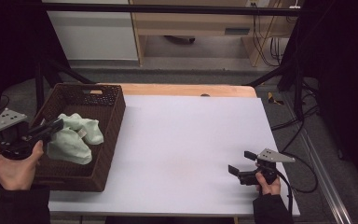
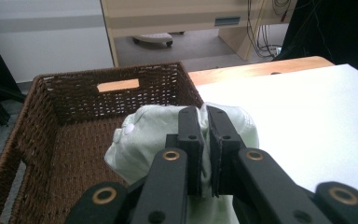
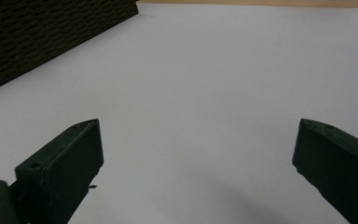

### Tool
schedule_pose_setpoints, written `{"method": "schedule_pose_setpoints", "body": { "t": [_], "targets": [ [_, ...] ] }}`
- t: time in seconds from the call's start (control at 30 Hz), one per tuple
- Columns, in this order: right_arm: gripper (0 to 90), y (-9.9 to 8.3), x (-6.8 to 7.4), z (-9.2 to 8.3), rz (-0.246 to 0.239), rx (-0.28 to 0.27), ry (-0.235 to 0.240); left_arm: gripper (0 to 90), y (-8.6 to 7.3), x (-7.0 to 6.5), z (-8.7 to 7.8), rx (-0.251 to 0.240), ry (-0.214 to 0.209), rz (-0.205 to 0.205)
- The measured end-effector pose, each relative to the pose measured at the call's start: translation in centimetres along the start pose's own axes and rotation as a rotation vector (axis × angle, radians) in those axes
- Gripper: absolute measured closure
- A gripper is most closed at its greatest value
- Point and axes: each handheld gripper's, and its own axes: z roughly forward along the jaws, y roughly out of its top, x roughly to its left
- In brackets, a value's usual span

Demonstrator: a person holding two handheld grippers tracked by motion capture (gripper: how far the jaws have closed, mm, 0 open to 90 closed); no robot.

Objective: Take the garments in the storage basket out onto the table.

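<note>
A pale green garment with a small white button hangs over the inside of a dark brown wicker basket at the table's left. My left gripper is shut on a fold of that garment, its jaws pinching the cloth between them above the basket. My right gripper rests low over the white table surface at the right front, its jaws wide open with nothing between them. In the right gripper view the right gripper looks along the bare white surface toward the basket wall.
The basket has a handle slot in its far wall. A strip of wooden tabletop shows beyond the white sheet. Black frame bars and cables stand at the far right. A pale cabinet stands behind the table.
</note>
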Motion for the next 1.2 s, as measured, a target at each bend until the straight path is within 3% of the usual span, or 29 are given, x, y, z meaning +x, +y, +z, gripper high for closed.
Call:
{"method": "schedule_pose_setpoints", "body": {
  "t": [0.5,1.2],
  "targets": [
    [2.4,0.0,0.0,0.0,-0.002,0.001,-0.001,84.6,1.6,-1.2,-0.8,-0.029,-0.019,0.031],
    [2.4,0.0,0.0,0.0,-0.002,-0.002,-0.002,84.6,2.6,-4.0,0.6,-0.037,-0.095,0.060]
  ]
}}
